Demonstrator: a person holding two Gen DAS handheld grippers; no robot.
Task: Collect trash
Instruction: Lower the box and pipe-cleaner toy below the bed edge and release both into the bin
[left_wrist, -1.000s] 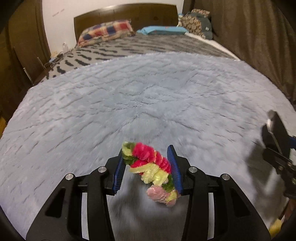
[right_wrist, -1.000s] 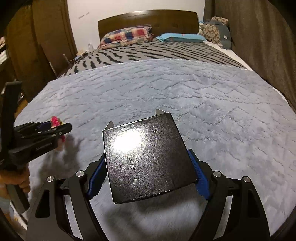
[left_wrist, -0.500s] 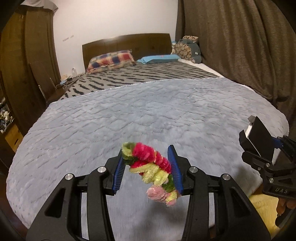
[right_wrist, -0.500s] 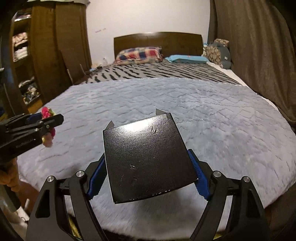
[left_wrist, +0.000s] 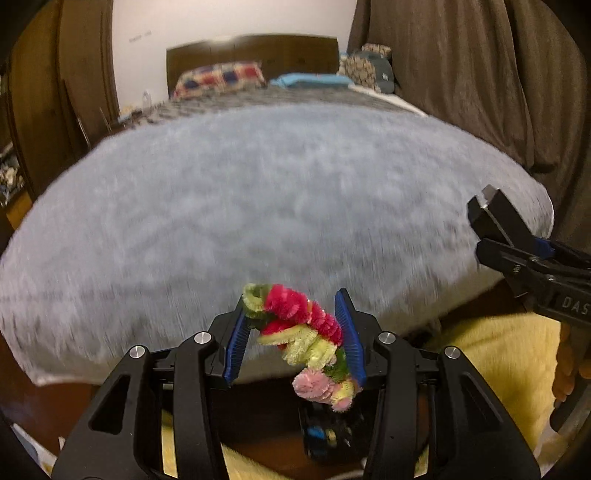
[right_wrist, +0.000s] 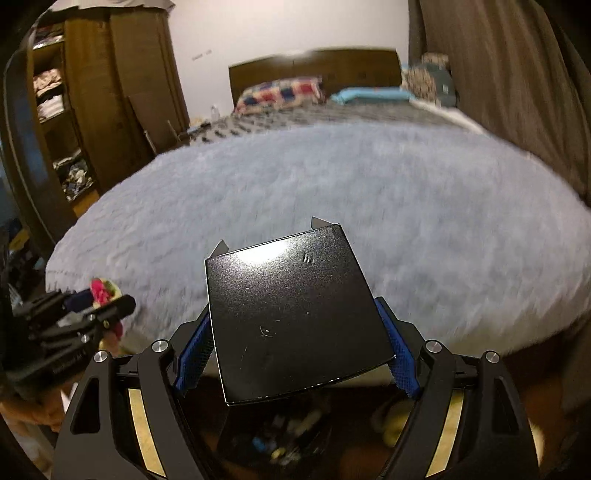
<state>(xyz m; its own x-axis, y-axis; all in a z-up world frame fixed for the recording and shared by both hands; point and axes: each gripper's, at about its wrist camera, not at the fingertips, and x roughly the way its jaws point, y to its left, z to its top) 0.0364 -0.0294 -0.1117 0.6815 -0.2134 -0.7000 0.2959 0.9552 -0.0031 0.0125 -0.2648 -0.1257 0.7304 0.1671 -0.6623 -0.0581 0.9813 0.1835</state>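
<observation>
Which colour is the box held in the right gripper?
Glossy black box; the right wrist view shows it best.

Bed blanket (left_wrist: 258, 192): grey plush cloth, shaggy pile. Garland (left_wrist: 306, 332): fuzzy chenille, pink, red, yellow-green. Box (right_wrist: 295, 314): black, glossy, finely speckled, scuffed card. Headboard (right_wrist: 314, 68): dark wood, smooth. Curtain (left_wrist: 461, 74): brown matt cloth. Tong pads (right_wrist: 194, 350): blue ribbed rubber.
</observation>
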